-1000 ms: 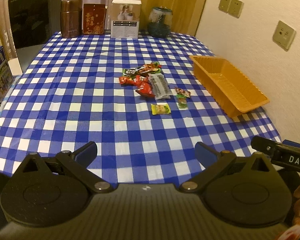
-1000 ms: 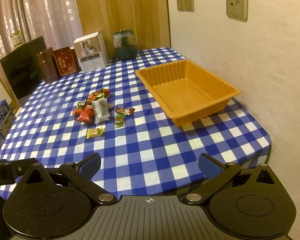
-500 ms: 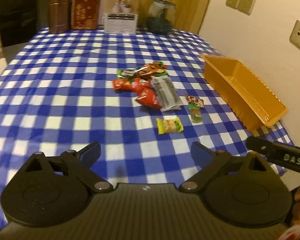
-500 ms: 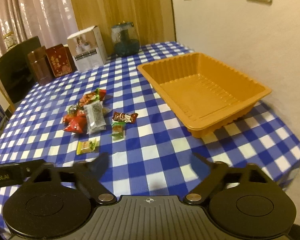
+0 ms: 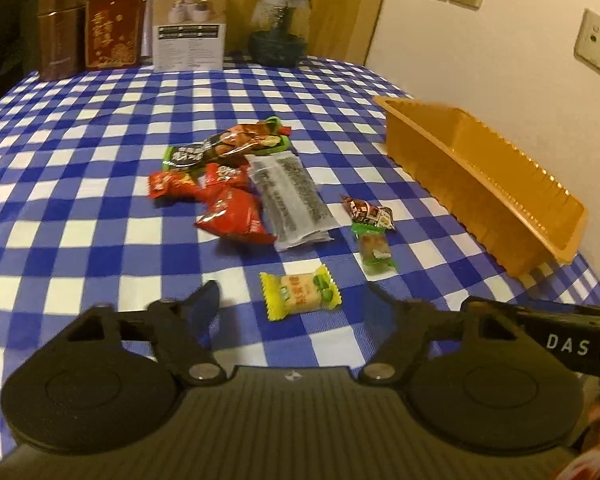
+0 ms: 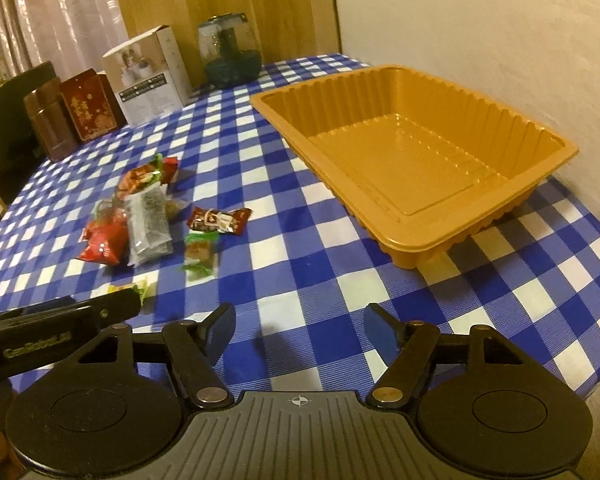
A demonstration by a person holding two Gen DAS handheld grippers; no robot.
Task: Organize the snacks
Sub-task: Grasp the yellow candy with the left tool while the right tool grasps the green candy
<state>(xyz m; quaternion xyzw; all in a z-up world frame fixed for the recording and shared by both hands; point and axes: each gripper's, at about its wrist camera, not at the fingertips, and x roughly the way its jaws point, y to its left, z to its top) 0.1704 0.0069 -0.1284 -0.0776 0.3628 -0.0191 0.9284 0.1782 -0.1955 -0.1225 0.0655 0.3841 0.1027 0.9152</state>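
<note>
Several wrapped snacks lie in a loose pile on the blue checked tablecloth: a yellow candy [image 5: 300,293], a green candy [image 5: 374,249], a brown candy [image 5: 367,212], a grey packet [image 5: 290,196] and red packets [image 5: 230,210]. My left gripper [image 5: 290,306] is open, its fingers either side of the yellow candy, just short of it. The orange tray [image 6: 416,148] is empty at the right by the wall. My right gripper [image 6: 300,330] is open and empty over bare cloth, near the tray's front corner. The pile also shows in the right wrist view [image 6: 148,216].
At the table's far edge stand a brown tin [image 5: 58,32], a red box [image 5: 112,28], a white carton [image 5: 190,28] and a glass jar [image 5: 278,30]. The wall runs close behind the tray. The table's right edge drops off beside my right gripper.
Both grippers have moved forward and lower toward the table. The left one has closed in on the yellow candy. The right one has neared the tray. Both stay open.
</note>
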